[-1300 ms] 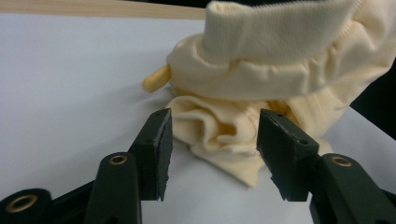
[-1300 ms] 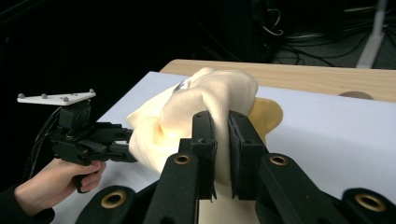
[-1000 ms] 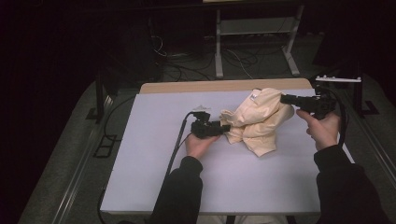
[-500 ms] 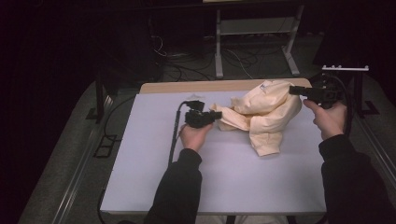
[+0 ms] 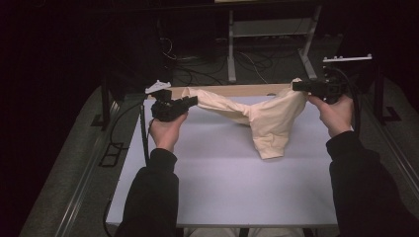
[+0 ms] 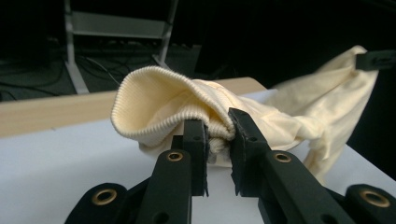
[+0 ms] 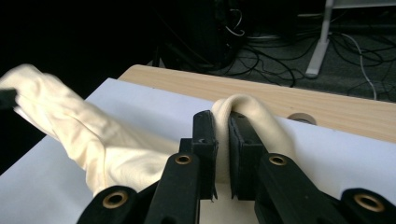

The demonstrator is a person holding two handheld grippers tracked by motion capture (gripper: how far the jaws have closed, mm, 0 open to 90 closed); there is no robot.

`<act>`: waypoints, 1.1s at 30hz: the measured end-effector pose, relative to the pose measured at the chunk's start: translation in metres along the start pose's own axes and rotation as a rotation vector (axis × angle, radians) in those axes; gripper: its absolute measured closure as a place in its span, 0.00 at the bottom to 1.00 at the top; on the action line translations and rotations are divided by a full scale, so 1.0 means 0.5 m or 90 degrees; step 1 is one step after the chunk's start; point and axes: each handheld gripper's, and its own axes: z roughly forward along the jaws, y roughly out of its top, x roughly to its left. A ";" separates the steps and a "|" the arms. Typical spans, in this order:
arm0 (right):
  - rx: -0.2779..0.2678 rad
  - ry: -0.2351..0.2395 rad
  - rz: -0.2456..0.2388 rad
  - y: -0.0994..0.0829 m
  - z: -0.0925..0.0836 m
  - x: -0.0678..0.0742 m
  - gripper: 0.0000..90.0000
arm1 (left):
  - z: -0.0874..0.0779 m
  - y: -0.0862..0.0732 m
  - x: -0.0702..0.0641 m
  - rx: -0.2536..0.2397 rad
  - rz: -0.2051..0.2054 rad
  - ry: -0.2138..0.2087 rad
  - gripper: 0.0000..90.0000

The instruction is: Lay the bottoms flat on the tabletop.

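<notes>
**Cream garment lifted and stretched between two grippers**

The left gripper [image 5: 190,101] has its jaws pinched on a ribbed cuff [image 6: 154,100], probably a sleeve end, and they have just been closing on that knit. In the left gripper view the ribbing bunches between the pads while the rest of the cuff balloons up and to the left of them. The right gripper [image 5: 299,85] is clamped on a folded edge of the same cream garment [image 5: 264,121]; in the right gripper view the cloth loops up over the tips of the two black jaws and is squeezed flat between them.

From those two holds the cloth hangs in the air above the far half of the white table top [image 5: 222,177]. It runs as a twisted band from the left grip across to the right, so its long axis lies side to side across the table, roughly level, with the right end a touch higher. The bulk sags below the right part of that line, and its lowest flap points down toward the person, either brushing the table or just clear of it; I cannot tell which.

Holding it by two far-apart points looks meant to pull the crumpled garment out straight, so it can be spread or folded. The twist in the middle suggests it is not yet flat.
</notes>
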 end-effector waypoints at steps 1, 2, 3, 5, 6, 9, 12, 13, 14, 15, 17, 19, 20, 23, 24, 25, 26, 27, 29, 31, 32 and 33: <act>-0.005 0.010 -0.002 0.005 0.006 0.010 0.90 | -0.016 0.010 -0.002 -0.015 0.006 -0.004 0.85; -0.006 0.012 -0.002 0.005 0.007 0.012 0.90 | -0.025 0.013 -0.004 -0.019 0.011 -0.005 0.85; -0.011 0.016 -0.006 0.006 0.008 0.016 0.90 | -0.032 0.013 -0.006 -0.021 0.014 -0.008 0.85; -0.015 0.023 -0.014 0.004 0.011 0.025 0.90 | -0.043 0.007 -0.010 -0.017 0.026 -0.013 0.85; -0.014 0.024 -0.015 0.004 0.012 0.026 0.90 | -0.043 0.007 -0.010 -0.017 0.026 -0.013 0.85; -0.010 0.024 -0.015 -0.001 0.016 0.027 0.90 | -0.051 -0.013 -0.012 -0.005 0.031 -0.021 0.85; -0.008 0.024 -0.012 -0.009 0.016 0.023 0.90 | -0.052 -0.048 -0.019 0.016 0.032 -0.042 0.85; -0.008 0.026 -0.009 -0.013 0.015 0.020 0.90 | -0.052 -0.048 -0.019 0.016 0.032 -0.042 0.85; -0.010 0.028 -0.005 -0.017 0.014 0.017 0.90 | -0.051 -0.060 -0.021 0.026 0.034 -0.047 0.85; -0.009 0.030 0.000 -0.023 0.013 0.014 0.90 | -0.047 -0.086 -0.025 0.045 0.037 -0.053 0.85; -0.005 0.032 0.009 -0.039 0.013 0.005 0.90 | -0.041 -0.112 -0.028 0.070 0.040 -0.059 0.85; -0.001 0.037 0.018 -0.059 0.015 -0.004 0.90 | -0.033 -0.145 -0.031 0.104 0.035 -0.069 0.85; 0.003 0.039 0.023 -0.069 0.016 -0.008 0.90 | -0.030 -0.160 -0.033 0.118 0.033 -0.076 0.85; 0.014 0.038 0.034 -0.097 0.020 -0.019 0.90 | -0.023 -0.198 -0.044 0.171 0.041 -0.089 0.85; 0.021 0.039 0.038 -0.109 0.022 -0.025 0.90 | -0.022 -0.208 -0.049 0.188 0.040 -0.095 0.85; 0.027 0.041 0.043 -0.117 0.023 -0.028 0.90 | -0.020 -0.214 -0.052 0.201 0.043 -0.100 0.85; 0.030 0.042 0.044 -0.122 0.024 -0.030 0.90 | -0.020 -0.221 -0.058 0.214 0.049 -0.105 0.85; 0.032 0.042 0.045 -0.128 0.024 -0.031 0.90 | -0.020 -0.227 -0.064 0.222 0.055 -0.107 0.85; 0.030 0.047 0.049 -0.138 0.022 -0.032 0.90 | -0.022 -0.233 -0.074 0.227 0.081 -0.101 0.83; 0.023 0.053 0.050 -0.143 0.018 -0.029 0.90 | -0.027 -0.232 -0.080 0.219 0.093 -0.090 0.80; 0.019 0.057 0.051 -0.144 0.015 -0.026 0.90 | -0.029 -0.230 -0.080 0.214 0.086 -0.090 0.76; 0.014 0.061 0.051 -0.144 0.013 -0.023 0.90 | -0.031 -0.227 -0.078 0.211 0.075 -0.095 0.73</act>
